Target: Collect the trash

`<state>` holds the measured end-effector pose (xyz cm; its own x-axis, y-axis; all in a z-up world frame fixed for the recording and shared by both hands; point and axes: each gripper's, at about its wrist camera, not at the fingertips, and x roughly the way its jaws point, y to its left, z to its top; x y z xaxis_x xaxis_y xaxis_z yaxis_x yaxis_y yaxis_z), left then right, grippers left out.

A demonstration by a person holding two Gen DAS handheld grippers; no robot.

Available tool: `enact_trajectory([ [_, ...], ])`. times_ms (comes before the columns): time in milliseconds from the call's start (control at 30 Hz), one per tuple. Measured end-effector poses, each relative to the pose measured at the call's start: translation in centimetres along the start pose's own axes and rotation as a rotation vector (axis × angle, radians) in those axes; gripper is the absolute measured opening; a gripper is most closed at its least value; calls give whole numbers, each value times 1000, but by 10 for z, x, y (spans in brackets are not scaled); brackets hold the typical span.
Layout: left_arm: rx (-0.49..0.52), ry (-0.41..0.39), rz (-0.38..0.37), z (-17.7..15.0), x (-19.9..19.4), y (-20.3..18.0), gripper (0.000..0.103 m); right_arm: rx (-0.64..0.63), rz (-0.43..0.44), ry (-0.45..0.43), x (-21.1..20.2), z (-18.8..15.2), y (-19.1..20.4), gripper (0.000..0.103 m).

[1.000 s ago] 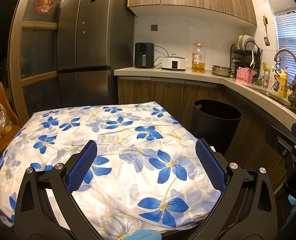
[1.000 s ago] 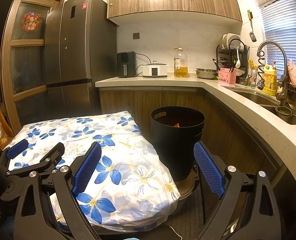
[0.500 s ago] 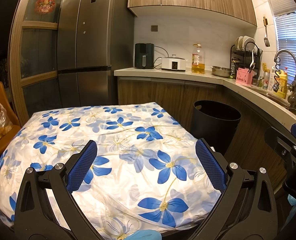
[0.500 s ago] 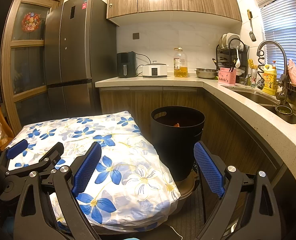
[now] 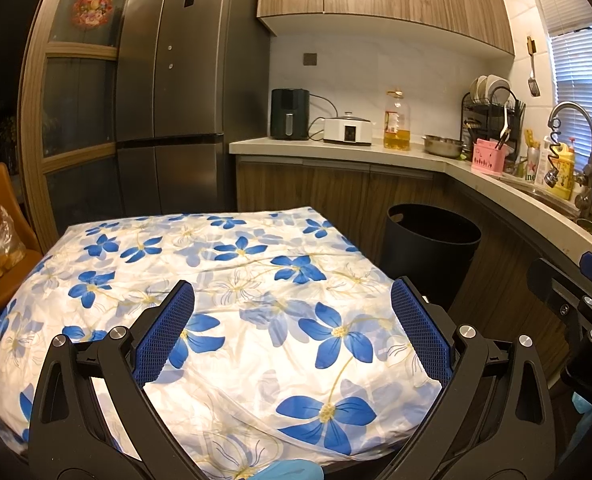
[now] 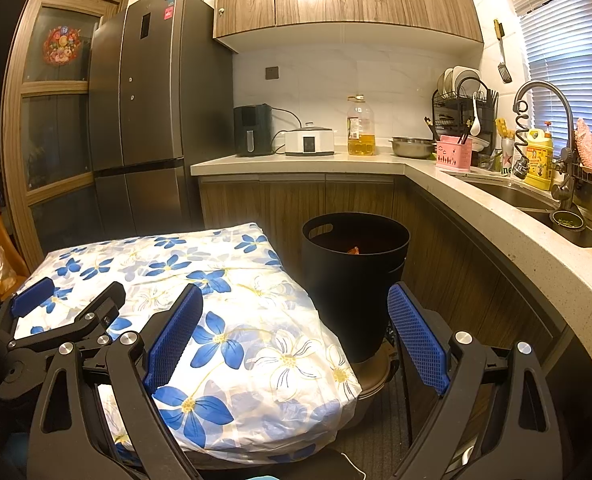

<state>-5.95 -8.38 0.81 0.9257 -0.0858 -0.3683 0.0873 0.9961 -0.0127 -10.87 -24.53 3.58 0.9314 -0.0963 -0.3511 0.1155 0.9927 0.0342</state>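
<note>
Gaping, both claws (image 5: 291, 336) (image 6: 296, 340) overhang the table edge (image 6: 279, 412).

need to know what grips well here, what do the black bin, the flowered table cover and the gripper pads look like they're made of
Black bin: probably matte plastic, with even dull walls and a moulded handle slot at the rim.
Flowered table cover: thin, slightly glossy sheet, cloth or plastic film, which the creases and sheen leave open.
Gripper pads: blue, seemingly rubbery, with a fine grid texture.
</note>
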Motion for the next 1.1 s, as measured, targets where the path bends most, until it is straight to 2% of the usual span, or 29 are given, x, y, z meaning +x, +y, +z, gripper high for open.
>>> enact_trajectory([
  [1100, -8, -17, 3, 3, -7, 2, 97, 4, 0, -4, -1, 0, 0, 90],
])
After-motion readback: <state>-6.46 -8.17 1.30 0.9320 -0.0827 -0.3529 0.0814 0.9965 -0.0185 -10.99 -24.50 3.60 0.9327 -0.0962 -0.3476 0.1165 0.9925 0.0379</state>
